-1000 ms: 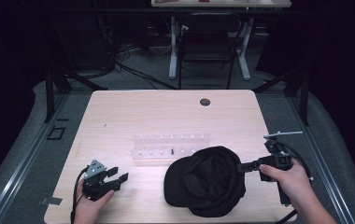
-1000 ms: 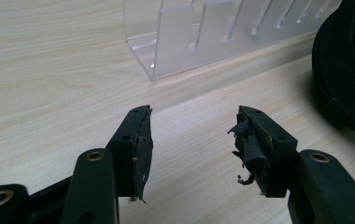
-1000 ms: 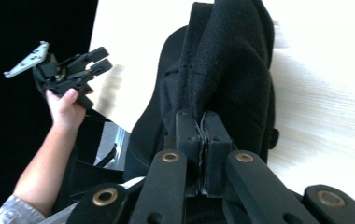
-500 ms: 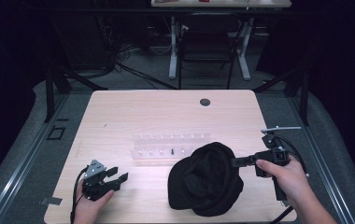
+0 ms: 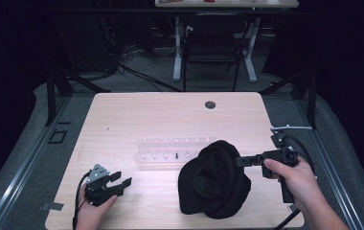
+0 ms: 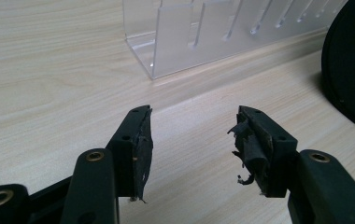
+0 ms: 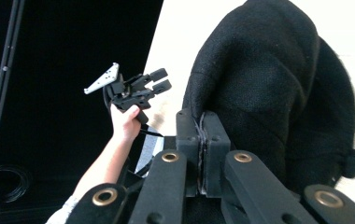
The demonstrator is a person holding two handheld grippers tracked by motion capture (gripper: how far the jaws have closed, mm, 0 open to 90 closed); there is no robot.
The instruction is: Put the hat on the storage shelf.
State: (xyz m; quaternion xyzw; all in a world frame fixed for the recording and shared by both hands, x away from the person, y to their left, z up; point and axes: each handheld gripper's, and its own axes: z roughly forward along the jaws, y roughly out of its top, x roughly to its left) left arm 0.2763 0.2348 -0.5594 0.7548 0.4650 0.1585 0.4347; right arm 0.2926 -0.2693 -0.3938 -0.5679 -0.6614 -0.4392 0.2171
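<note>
We see the black hat [image 5: 214,179] lying on the wooden surface [image 5: 170,115] toward 5 o'clock, its edge pinched by the right tongs [image 5: 240,161], which are pressed together on the fabric. In the right gripper view the pinched edge is partly hidden behind the jaws. The left tongs [image 5: 120,179] rest at 7 o'clock, spread and holding nothing. The clear plastic rack [image 5: 170,151] stands just behind the hat, which covers its right end; its small contents we cannot make out.
</note>
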